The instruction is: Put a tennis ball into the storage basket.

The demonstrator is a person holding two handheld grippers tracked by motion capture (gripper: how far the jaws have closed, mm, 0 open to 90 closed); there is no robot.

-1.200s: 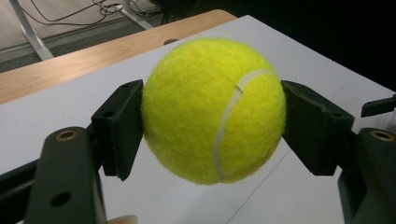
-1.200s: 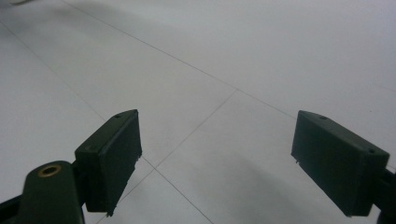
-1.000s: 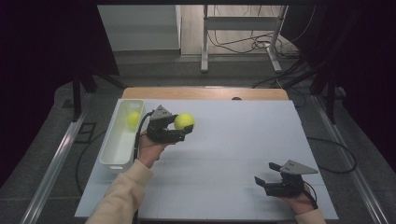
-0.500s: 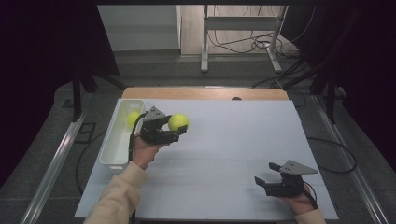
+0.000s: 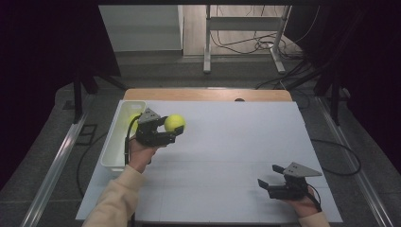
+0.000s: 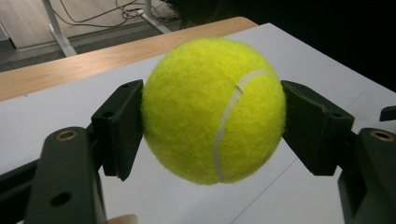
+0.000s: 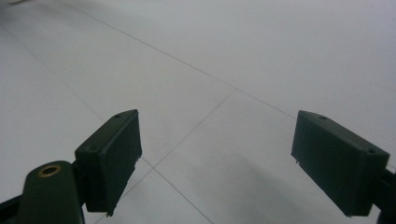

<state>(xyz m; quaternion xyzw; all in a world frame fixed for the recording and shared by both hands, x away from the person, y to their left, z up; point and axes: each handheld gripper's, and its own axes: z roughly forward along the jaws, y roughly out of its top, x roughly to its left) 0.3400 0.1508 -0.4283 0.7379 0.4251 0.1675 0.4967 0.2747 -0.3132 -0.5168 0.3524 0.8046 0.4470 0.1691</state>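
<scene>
**Clerk:** Right, list it for me, biggest item first.

**Operator:** Item one: the table (image 5: 227, 156), white-topped with thin seam lines, a strip of bare wood along its far edge. I saw it run across most of the high view.

**Clerk:** Next?

**Operator:** Item two: a white bin (image 5: 117, 142), long and narrow, which stood on the table's left edge, its length running away from me. Something yellow-green showed inside near its far end; the gripper covered most of it, so I could not tell what it was.

**Clerk:** And the tools?

**Operator:** Item three: the left gripper (image 5: 172, 130), which I held just to the right of the bin, over the white top. Its jaws pinched the ball from both sides, pads flat against the felt. Item four: the right gripper (image 5: 265, 184), low at the table's near right corner, well apart from the other. Its jaws stood spread with nothing between them, only bare tabletop beyond in the right gripper view (image 7: 217, 154).

**Clerk:** Smallest?

**Operator:** Item five: one tennis ball (image 6: 214, 109), yellow-green with a white seam curving down its front. It hung clear of the table in the left gripper's pinch, near the bin's far end but outside it.
</scene>
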